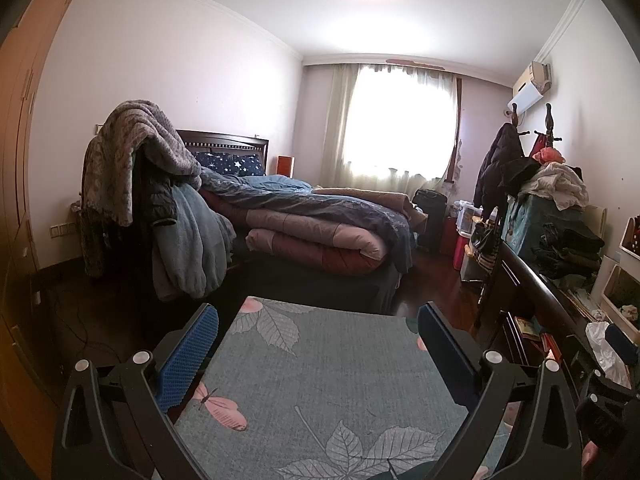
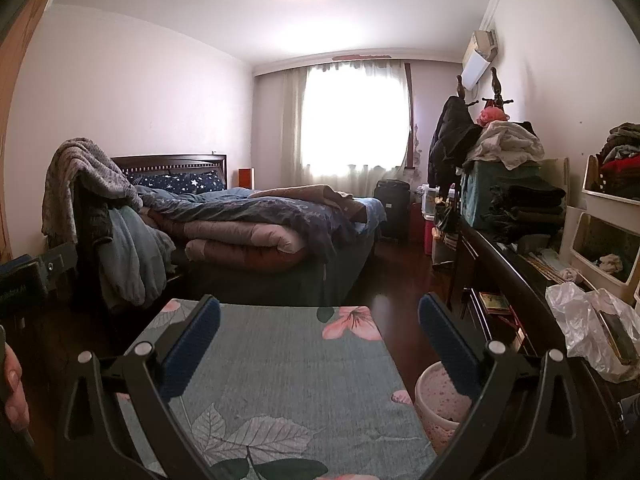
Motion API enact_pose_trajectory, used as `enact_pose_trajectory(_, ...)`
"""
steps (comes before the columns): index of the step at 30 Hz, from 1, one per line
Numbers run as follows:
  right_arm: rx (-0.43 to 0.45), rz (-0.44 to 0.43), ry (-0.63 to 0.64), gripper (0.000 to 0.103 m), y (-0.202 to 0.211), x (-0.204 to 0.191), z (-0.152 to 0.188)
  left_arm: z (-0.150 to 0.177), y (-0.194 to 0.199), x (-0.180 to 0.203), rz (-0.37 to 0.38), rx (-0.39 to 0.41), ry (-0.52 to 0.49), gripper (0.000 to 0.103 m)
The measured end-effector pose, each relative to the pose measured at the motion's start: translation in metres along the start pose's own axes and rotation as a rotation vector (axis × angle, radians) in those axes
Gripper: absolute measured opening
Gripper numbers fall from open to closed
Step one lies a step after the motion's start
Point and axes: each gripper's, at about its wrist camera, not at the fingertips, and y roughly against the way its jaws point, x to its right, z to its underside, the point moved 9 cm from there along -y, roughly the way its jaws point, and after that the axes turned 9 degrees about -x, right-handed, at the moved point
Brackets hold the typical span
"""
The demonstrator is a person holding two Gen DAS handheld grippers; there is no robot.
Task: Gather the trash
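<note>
Two claws are seen, one per view. The left claw (image 1: 318,344) is spread wide over a leaf-printed cloth-covered bench (image 1: 320,380), nothing held or touched between its blue pads (image 1: 188,360). The right claw (image 2: 320,340) is likewise held wide apart and empty above the same bench (image 2: 280,360). One pink speckled bin (image 2: 434,404) is seen on the floor just beside the bench, partly hidden behind the right claw's finger; its contents cannot be made out. One crumpled clear plastic bag (image 2: 580,320), the likely trash, is lain on the dark sideboard (image 2: 520,280) to the right, cut off at the frame edge. Farther off, one bed (image 2: 260,216) piled with quilts is seen, and one bright curtained window (image 2: 352,120) beyond.
</note>
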Motion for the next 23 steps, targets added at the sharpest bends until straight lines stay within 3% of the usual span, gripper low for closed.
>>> enact_pose_trajectory(14,-0.021,0.0,0.006,0.1,-0.007,0.003,0.008,0.002,-0.001,-0.002,-0.024,0.022,-0.003,0.099)
enact_pose_trajectory(23,-0.042,0.005,0.003,0.1,-0.016,0.005,0.012,0.005,-0.015,0.0,0.005,-0.013,-0.001,0.099)
